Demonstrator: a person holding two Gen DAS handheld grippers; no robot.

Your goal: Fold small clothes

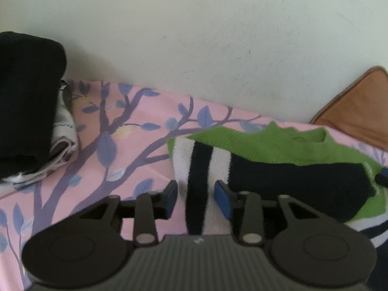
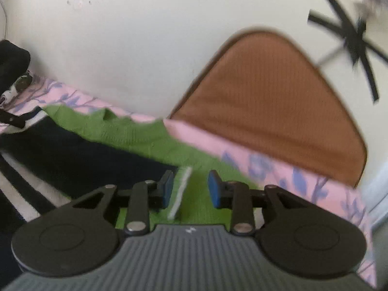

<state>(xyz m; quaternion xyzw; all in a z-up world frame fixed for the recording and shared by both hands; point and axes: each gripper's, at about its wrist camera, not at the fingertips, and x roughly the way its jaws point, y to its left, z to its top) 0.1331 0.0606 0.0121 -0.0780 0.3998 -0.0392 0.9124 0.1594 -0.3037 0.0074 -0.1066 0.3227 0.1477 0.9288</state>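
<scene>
Two grippers low over one garment, both partly spread, nothing pinched. Left gripper (image 1: pixel 196 197): blue pads apart, straddling the navy stripe on the white band of the sweater (image 1: pixel 278 160); no contact visible between pads and knit. Right gripper (image 2: pixel 188 189): pads likewise apart, over green knit, a thin white stripe between them, untouched as far as can be told; frame blurred. Sweater flat on pink sheet (image 1: pixel 126 145), green hem toward 12 o'clock near the wall (image 1: pixel 194 36). Dark stack (image 1: pixel 26 101) at 9 o'clock of left gripper, well apart. Brown cushion (image 2: pixel 271 111) at 1 o'clock of right gripper, leaning on wall.

Step judged: setting grips at both ends for a fold, none taken yet. Next move calls for lowering both, closing on single-layer edges, then lifting evenly so the knit does not bunch.
</scene>
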